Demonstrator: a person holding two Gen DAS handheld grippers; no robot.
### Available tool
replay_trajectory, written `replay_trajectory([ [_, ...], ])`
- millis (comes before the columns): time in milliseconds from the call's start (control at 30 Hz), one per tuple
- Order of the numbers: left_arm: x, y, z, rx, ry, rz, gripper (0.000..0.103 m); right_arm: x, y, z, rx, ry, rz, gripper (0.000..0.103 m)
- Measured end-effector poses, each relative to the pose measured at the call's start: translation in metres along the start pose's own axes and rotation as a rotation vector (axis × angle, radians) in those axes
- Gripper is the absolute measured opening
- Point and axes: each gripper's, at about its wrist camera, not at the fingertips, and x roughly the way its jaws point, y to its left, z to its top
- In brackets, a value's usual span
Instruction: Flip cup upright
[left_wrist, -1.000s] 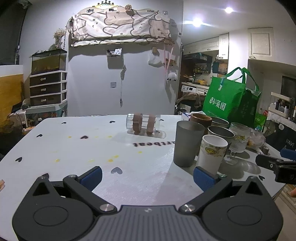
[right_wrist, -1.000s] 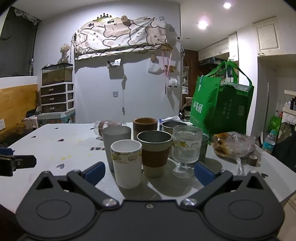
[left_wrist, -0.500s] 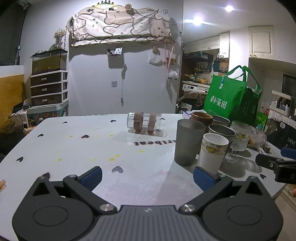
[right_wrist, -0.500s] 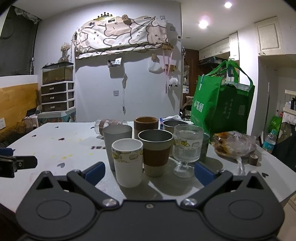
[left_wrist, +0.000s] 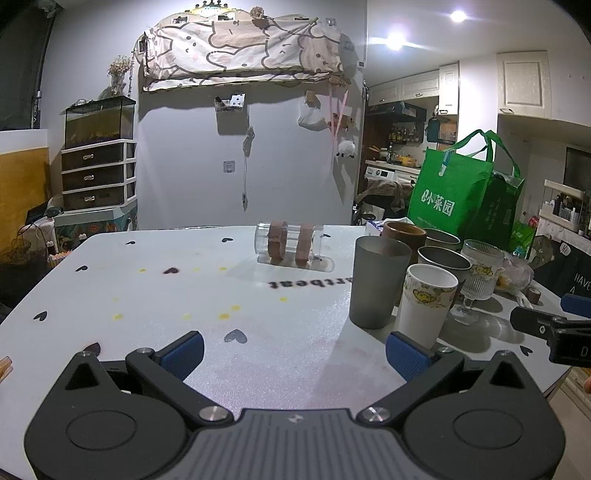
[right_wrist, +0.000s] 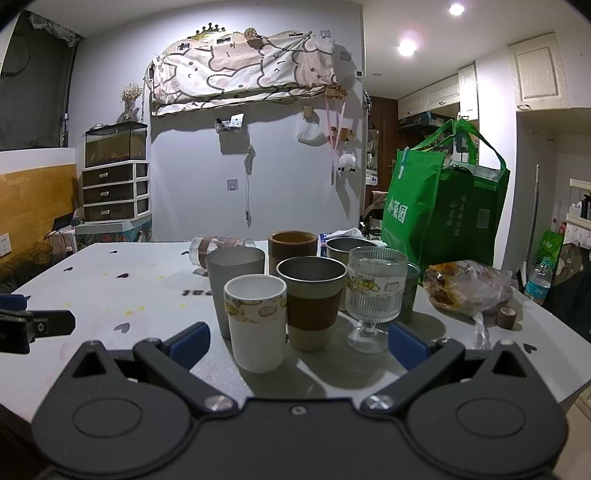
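Observation:
A clear glass cup with two brown bands (left_wrist: 286, 246) lies on its side near the far edge of the white table (left_wrist: 147, 295). It also shows in the right wrist view (right_wrist: 218, 245), partly hidden behind the grey tumbler. My left gripper (left_wrist: 293, 350) is open and empty, low over the table's near side, well short of the cup. My right gripper (right_wrist: 298, 343) is open and empty, just in front of the white paper cup (right_wrist: 256, 326).
A cluster of upright cups stands at the right: a grey tumbler (left_wrist: 378, 280), a white paper cup (left_wrist: 426, 304), banded metal cups (right_wrist: 313, 301), a ribbed stemmed glass (right_wrist: 375, 293). A green bag (right_wrist: 439, 206) and a wrapped food bag (right_wrist: 465, 286) stand behind.
The left wrist view has drawn slightly nearer the lying cup. Both grippers stay open and nothing on the table has moved.

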Motion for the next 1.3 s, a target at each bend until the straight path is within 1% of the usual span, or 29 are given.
replay_trajectory([
  [200, 0.0009, 0.0009, -0.0013, -0.001, 0.004, 0.0, 0.103, 0.0036, 0.0003, -0.002, 0.001, 0.012, 0.004, 0.103],
  [1300, -0.0008, 0.0006, -0.0001, 0.001, 0.001, 0.005, 0.103, 0.0033, -0.0028, 0.0009, 0.001, 0.01, 0.001, 0.103],
])
